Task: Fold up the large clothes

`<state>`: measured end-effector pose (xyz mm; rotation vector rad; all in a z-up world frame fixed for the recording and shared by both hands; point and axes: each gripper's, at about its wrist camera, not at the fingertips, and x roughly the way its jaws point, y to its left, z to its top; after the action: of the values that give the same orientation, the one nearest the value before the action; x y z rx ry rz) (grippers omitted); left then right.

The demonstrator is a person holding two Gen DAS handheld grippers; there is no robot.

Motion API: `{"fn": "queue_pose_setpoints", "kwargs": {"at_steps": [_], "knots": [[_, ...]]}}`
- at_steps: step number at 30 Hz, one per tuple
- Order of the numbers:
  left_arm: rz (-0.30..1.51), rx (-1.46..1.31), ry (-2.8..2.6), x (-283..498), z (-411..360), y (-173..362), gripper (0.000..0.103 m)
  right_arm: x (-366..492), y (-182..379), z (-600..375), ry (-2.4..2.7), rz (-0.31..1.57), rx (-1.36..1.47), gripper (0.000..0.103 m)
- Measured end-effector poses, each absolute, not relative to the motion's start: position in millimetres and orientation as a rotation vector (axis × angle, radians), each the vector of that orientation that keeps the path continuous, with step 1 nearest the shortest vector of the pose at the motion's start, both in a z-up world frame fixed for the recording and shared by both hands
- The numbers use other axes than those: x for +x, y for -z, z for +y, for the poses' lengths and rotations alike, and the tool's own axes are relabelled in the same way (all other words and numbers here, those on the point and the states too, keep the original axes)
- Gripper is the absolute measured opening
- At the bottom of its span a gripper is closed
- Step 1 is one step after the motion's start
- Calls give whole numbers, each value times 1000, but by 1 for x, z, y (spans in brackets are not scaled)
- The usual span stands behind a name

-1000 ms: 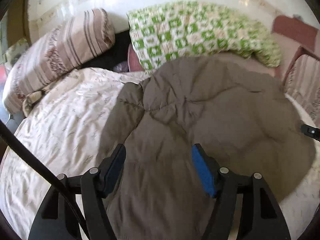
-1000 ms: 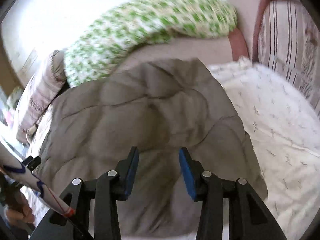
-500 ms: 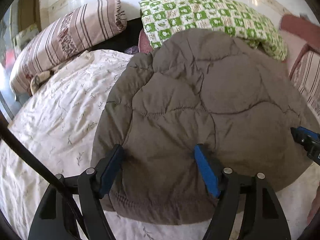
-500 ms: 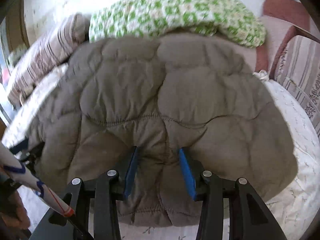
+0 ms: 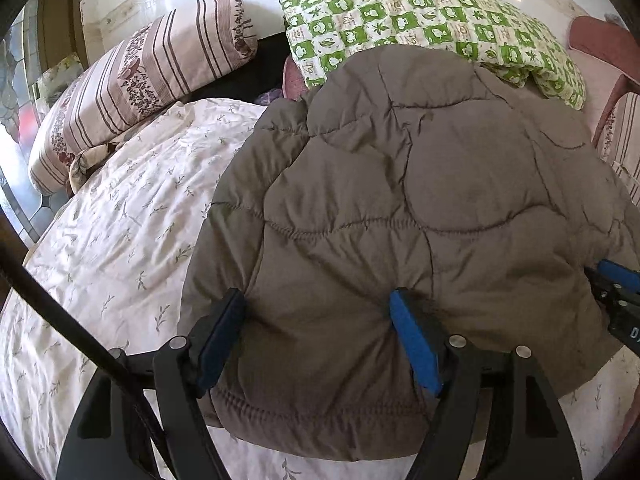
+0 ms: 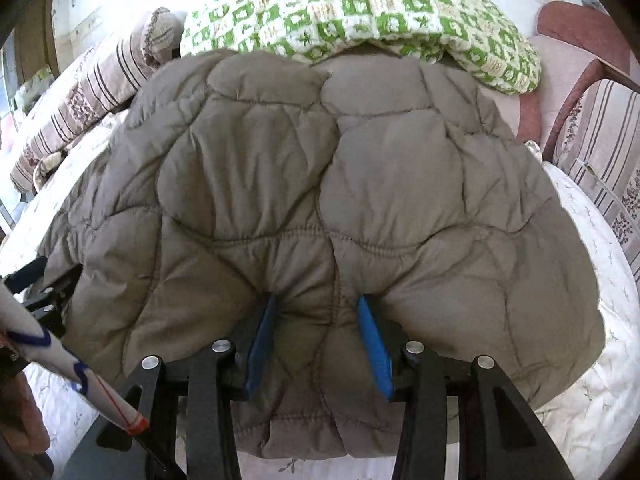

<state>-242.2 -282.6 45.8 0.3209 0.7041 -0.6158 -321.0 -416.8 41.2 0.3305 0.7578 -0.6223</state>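
Left wrist view: the left gripper (image 5: 316,320) sits low over the near edge of a brown quilted jacket (image 5: 420,208). Its two blue-padded fingers (image 5: 414,338) are spread wide, with a fat bunch of the jacket's hem bulging up between them. The fabric fills the gap, but I can't tell if they're really pinching it or just pressed into it. The jacket lies on the bed, spread over a white sheet (image 5: 120,232) with a little leaf print. Its far end reaches up against a green-and-white checked pillow (image 5: 432,28). Off to the left there's a striped pillow (image 5: 136,80), apart from the jacket. At the right edge of the frame the right gripper (image 5: 618,296) pokes in, touching the jacket's right side.

Right wrist view: the right gripper (image 6: 320,320) is on the jacket (image 6: 320,168) too, at the near hem. Its blue fingers (image 6: 374,346) stand closer together than the left one's, and a ridge of fabric with a seam running down it is squeezed between them, so this one looks clamped on the jacket. The puffy panels fan out on both sides of the pinch. The checked pillow (image 6: 360,16) lies along the jacket's far edge, overlapping it a bit. The striped pillow (image 6: 84,100) is at the far left, the sheet (image 6: 592,368) shows on the right. The left gripper (image 6: 44,288) is visible at the jacket's left edge, mostly dark and hard to make out.
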Motion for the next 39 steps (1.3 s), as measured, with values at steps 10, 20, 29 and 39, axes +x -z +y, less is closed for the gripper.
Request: {"fn": "queue_pose_setpoints", "kwargs": {"at_steps": [10, 20, 29, 39], "knots": [[712, 313, 619, -242, -282, -47, 75, -370, -80, -448, 783, 639, 345, 48], [706, 318, 614, -242, -282, -46, 75, -387, -35, -494, 841, 739, 587, 48], [720, 313, 618, -242, -282, -48, 75, -399, -47, -493, 820, 714, 572, 48], [777, 273, 658, -236, -271, -59, 75, -453, -65, -520, 966, 627, 636, 51]]}}
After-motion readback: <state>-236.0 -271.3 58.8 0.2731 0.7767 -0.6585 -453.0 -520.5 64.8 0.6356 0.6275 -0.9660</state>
